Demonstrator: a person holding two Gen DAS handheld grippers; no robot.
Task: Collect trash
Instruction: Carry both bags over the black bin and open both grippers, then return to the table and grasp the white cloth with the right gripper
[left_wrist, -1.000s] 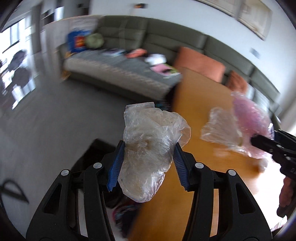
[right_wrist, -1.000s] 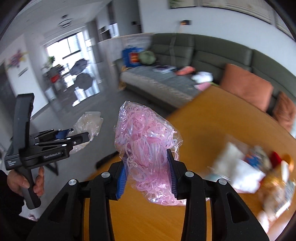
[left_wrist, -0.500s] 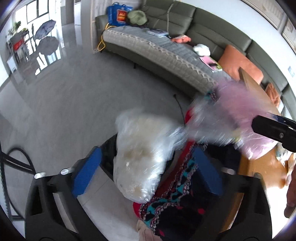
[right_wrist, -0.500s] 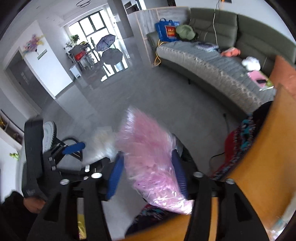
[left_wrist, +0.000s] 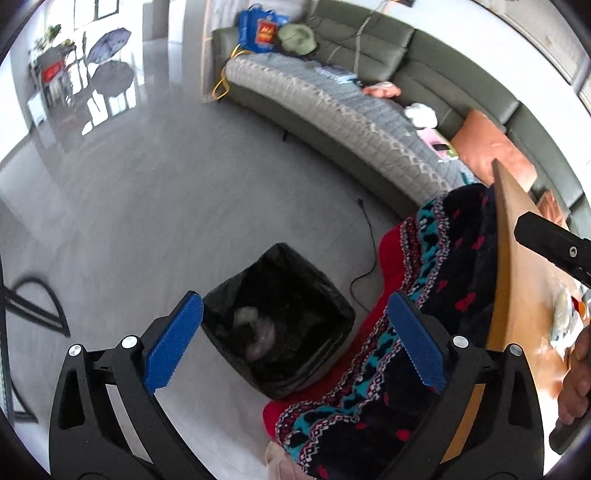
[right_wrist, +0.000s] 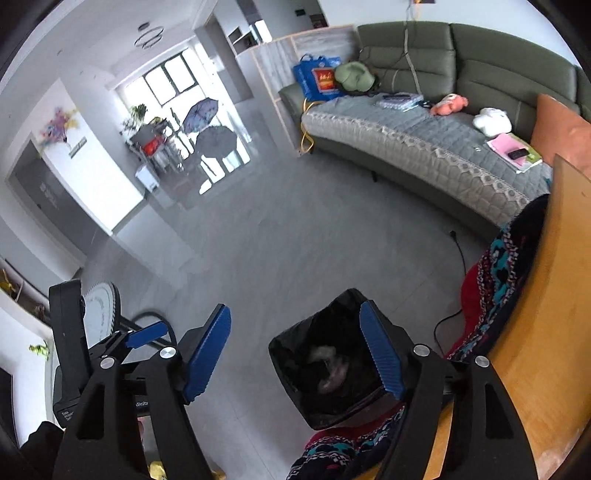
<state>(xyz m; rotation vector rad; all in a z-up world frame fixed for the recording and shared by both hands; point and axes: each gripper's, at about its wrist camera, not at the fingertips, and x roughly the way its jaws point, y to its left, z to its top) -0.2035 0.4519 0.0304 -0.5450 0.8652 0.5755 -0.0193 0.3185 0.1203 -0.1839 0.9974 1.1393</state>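
Note:
A bin with a black liner (left_wrist: 295, 376) stands on the grey floor beside the table. Inside it lie a crumpled clear plastic bag (left_wrist: 245, 315) and a pink bag (left_wrist: 263, 341), blurred. My left gripper (left_wrist: 295, 297) hangs over the bin, jaws wide open, nothing between the blue pads. In the right wrist view the bin (right_wrist: 314, 326) sits just below my right gripper (right_wrist: 294, 306). Its jaws are opening and hold nothing. The bags (right_wrist: 332, 369) show as a pale smear in the liner. The left gripper (right_wrist: 144, 334) appears at the lower left there.
A wooden table edge (left_wrist: 517, 277) runs down the right, with a patterned red and black cloth (left_wrist: 424, 295) hanging beside the bin. More litter (left_wrist: 561, 314) lies on the table. A black cable (left_wrist: 365, 236) trails on the floor. A long green sofa (left_wrist: 369, 122) lines the far wall.
Both grippers swung from over the table to above the bin. Their jaws opened, and the clear bag and the pink bag fell from them into the bin.

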